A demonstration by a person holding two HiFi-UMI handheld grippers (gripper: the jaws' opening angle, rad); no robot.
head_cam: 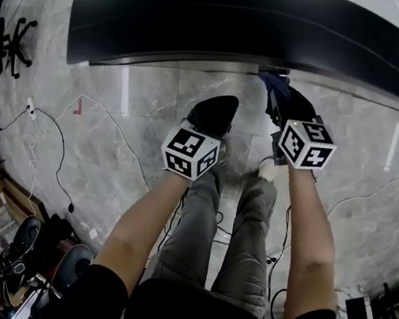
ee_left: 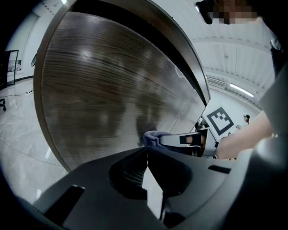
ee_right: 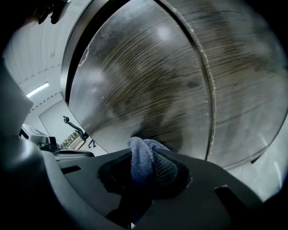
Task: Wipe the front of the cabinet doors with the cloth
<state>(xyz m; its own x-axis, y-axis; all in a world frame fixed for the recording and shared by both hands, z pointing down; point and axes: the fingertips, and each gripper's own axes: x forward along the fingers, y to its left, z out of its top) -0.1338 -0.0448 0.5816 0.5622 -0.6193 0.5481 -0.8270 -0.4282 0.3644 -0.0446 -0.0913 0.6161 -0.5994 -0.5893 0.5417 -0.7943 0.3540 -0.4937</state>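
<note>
right gripper view showed the right gripper (ee_right: pixel 145 158) clamped on the blue cloth (ee_right: pixel 138 155), its bunched end at the wooden cabinet door (ee_right: pixel 148 85); the left gripper (ee_left: pixel 146 152) had its jaws together, empty

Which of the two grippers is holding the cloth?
The right gripper: its jaws are shut on the blue cloth, right at the cabinet door. The left gripper has its jaws together with nothing between them.

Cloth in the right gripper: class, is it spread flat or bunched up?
Bunched up. The cloth shows as a rolled blue wad pinched between the jaws of the right gripper, pointing at the cabinet door.
</note>
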